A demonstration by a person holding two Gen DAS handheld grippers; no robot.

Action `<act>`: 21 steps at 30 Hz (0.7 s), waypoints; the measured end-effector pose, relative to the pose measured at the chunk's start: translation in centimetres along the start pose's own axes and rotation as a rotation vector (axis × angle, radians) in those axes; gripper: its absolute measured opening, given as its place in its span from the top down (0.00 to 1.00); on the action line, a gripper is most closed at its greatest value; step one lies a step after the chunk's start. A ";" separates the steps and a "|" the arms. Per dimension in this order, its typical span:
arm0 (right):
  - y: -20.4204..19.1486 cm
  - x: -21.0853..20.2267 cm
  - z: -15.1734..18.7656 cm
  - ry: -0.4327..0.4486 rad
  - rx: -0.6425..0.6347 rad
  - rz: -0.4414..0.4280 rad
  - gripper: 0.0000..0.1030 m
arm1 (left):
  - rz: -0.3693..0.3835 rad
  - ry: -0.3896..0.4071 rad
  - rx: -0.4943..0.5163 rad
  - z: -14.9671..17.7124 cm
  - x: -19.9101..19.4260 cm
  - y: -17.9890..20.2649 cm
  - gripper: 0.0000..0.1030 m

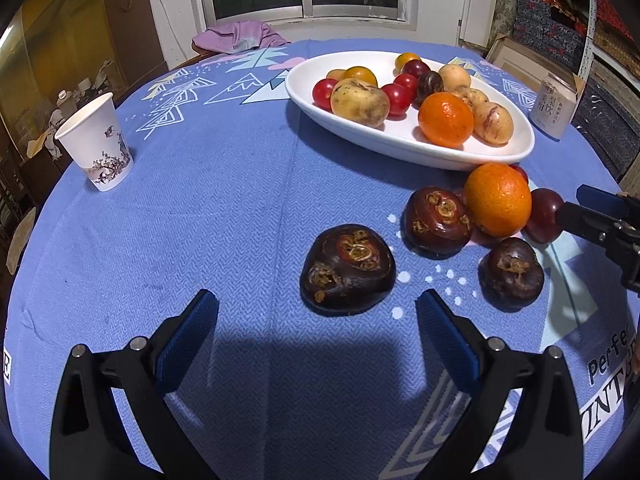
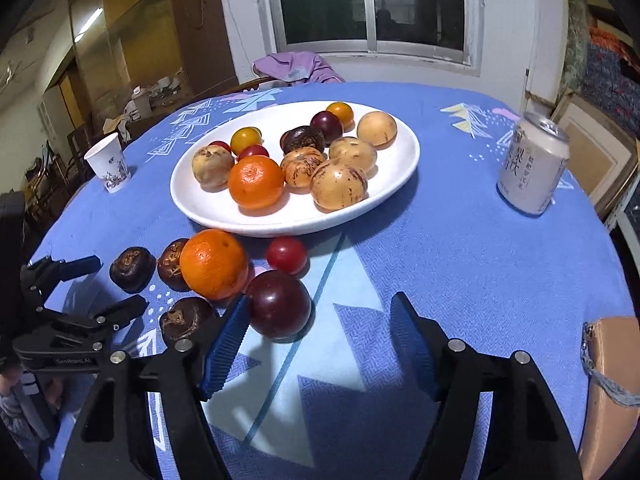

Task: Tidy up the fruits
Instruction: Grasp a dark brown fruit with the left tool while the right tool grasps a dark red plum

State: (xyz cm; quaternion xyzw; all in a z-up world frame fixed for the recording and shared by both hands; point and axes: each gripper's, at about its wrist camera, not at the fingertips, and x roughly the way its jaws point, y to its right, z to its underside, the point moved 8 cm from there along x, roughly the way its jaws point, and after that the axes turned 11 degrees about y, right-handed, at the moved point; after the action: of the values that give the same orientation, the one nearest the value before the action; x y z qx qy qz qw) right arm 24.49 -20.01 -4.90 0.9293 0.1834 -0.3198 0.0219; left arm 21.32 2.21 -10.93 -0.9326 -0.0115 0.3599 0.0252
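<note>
At the near edge of the blue patterned tablecloth (image 1: 224,208), our left gripper (image 1: 316,328) hangs with its blue-padded fingers spread wide and nothing between them, just short of a dark brown water chestnut (image 1: 347,268). Our right gripper (image 2: 320,332) is likewise spread; its left pad touches or nearly touches a dark purple plum (image 2: 279,304), while the other pad stands clear of it.

Around that plum lies a loose cluster on the cloth: two more water chestnuts (image 1: 437,220) (image 1: 511,272), an orange (image 2: 213,263) resting against one of them, and a red cherry tomato (image 2: 286,255) just in front of the plate's rim.

Beyond the cluster we see the white oval plate (image 2: 404,168), which carries another orange (image 2: 255,181), several tan striped fruits (image 2: 339,185), red and yellow cherry tomatoes, a plum and a water chestnut, packed close together.

To the left of the plate, well apart, stands a printed paper cup (image 1: 98,142). To its right stands a pale drink can (image 2: 534,168), upright. At the far table edge a lilac cloth (image 2: 296,67) lies heaped below a window (image 2: 372,4).
</note>
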 end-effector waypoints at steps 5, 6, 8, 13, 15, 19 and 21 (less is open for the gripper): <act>-1.3 -0.1 0.3 0.009 -0.046 -0.012 0.37 | 0.015 0.000 -0.002 0.0 -0.1 0.2 0.04; -1.5 -0.1 0.2 0.011 -0.054 -0.016 0.42 | 0.022 -0.001 -0.004 0.0 -0.1 0.2 0.04; -1.9 0.0 0.3 0.011 -0.063 -0.027 0.44 | 0.036 -0.005 -0.010 0.0 0.0 0.4 0.04; -2.9 0.3 0.8 0.002 -0.093 -0.040 0.47 | 0.078 -0.004 -0.040 0.1 0.0 0.5 0.04; -3.2 0.6 0.9 -0.004 -0.096 -0.040 0.51 | 0.095 0.004 -0.054 0.0 -0.2 0.4 0.04; -3.1 0.5 0.6 0.012 -0.055 -0.056 0.58 | 0.101 0.007 -0.065 0.0 -0.2 0.3 0.06; -3.0 0.8 0.7 -0.003 -0.042 -0.062 0.58 | 0.094 0.013 -0.065 -0.1 -0.3 0.2 0.16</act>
State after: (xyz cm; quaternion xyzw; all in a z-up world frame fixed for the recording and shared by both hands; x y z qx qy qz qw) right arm 23.57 -17.04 -5.73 0.9221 0.2186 -0.3178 0.0317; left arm 21.15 1.99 -10.71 -0.9347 0.0205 0.3541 -0.0219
